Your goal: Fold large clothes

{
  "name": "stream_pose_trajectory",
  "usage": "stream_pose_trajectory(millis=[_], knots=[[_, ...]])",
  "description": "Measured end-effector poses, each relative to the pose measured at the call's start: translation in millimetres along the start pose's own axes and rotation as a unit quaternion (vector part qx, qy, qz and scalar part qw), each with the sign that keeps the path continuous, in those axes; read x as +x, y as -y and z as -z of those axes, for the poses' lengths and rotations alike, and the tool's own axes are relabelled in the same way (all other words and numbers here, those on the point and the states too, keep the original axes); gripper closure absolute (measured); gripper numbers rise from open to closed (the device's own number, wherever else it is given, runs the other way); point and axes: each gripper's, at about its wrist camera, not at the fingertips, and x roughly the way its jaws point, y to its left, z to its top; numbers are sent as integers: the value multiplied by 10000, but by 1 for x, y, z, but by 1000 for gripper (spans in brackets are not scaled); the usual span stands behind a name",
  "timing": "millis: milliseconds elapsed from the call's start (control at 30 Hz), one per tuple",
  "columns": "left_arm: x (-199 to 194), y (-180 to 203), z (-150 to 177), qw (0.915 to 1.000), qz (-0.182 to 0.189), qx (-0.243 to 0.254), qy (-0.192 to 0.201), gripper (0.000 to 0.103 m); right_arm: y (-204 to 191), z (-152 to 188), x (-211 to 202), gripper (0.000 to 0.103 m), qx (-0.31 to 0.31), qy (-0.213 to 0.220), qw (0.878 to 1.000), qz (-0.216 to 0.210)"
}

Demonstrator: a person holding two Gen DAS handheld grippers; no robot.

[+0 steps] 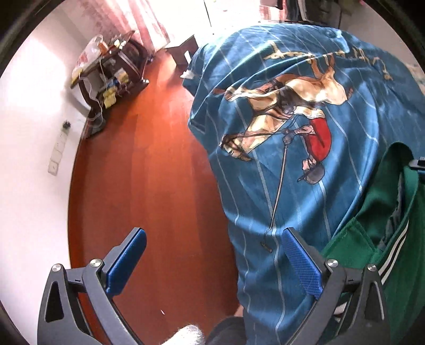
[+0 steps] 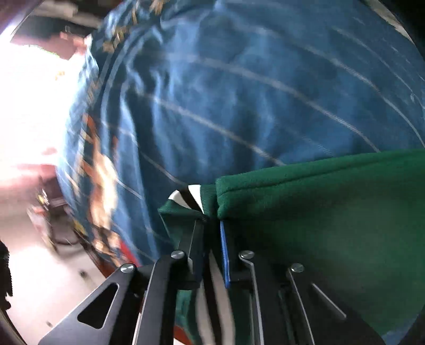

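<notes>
A green garment (image 1: pixel 379 225) with white stripes at its hem hangs at the right of the left wrist view, over a bed covered by a blue sheet (image 1: pixel 265 172) with a horse-rider print. My left gripper (image 1: pixel 212 238) is open and empty, its blue pads (image 1: pixel 300 260) wide apart, the right one next to the garment's edge. In the right wrist view my right gripper (image 2: pixel 212 225) is shut on the green garment (image 2: pixel 318 212) near its striped hem (image 2: pixel 195 196). The blue sheet (image 2: pixel 239 93) fills the view behind, blurred.
A red-brown wooden floor (image 1: pixel 146 172) lies left of the bed. A dark wooden side table (image 1: pixel 111 77) with clutter stands against the white wall (image 1: pixel 32 132). Pink curtains (image 1: pixel 138 16) hang at the back. A white-socked foot (image 1: pixel 186 334) shows at the bottom.
</notes>
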Motion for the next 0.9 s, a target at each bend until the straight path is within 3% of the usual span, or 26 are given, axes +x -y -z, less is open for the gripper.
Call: stream_pose_trajectory(millis=[100, 167, 200, 233, 267, 367, 467, 567, 633, 667, 733, 800, 833, 900], knots=[[-1, -9, 8, 9996, 151, -114, -208, 0, -19, -6, 13, 101, -74, -58, 9997, -206], [-1, -10, 16, 9991, 253, -90, -339, 0, -34, -10, 41, 97, -384, -615, 9971, -234], [-1, -8, 22, 9987, 285, -59, -419, 0, -38, -10, 52, 97, -441, -945, 9936, -424], [-1, -6, 28, 9978, 393, -32, -537, 0, -35, -10, 58, 97, -307, -1338, 9856, -990], [-2, -3, 34, 9963, 539, -27, -670, 0, -32, -9, 53, 97, -228, -1446, 9816, -1226], [-5, 7, 51, 9915, 878, -59, -954, 0, -17, -4, 7, 96, -393, -1168, 9788, -1637], [-7, 22, 63, 9894, 1020, 33, -1032, 0, 9, 11, -11, 88, -329, -1239, 9782, -1636], [-3, 32, 68, 9879, 1078, 18, -1119, 0, 25, 35, 33, 88, -93, -1835, 9721, -1456], [1, 34, 70, 9854, 1215, -107, -1189, 0, 32, 51, 78, 90, 36, -2334, 9598, -1560], [2, 34, 70, 9836, 1310, -191, -1226, 0, 35, 56, 96, 101, 155, -2533, 9519, -1717], [8, 33, 72, 9751, 1680, -468, -1369, 0, 36, 55, 107, 103, 383, -2655, 9450, -1870], [14, 36, 76, 9604, 2191, -763, -1546, 0, 39, 50, 85, 96, 367, -2450, 9428, -2231], [17, 40, 78, 9507, 2489, -909, -1610, 0, 42, 47, 68, 94, 158, -2233, 9488, -2227], [20, 52, 82, 9401, 2793, -1044, -1654, 0, 62, 45, 28, 76, -192, -1762, 9628, -2040]])
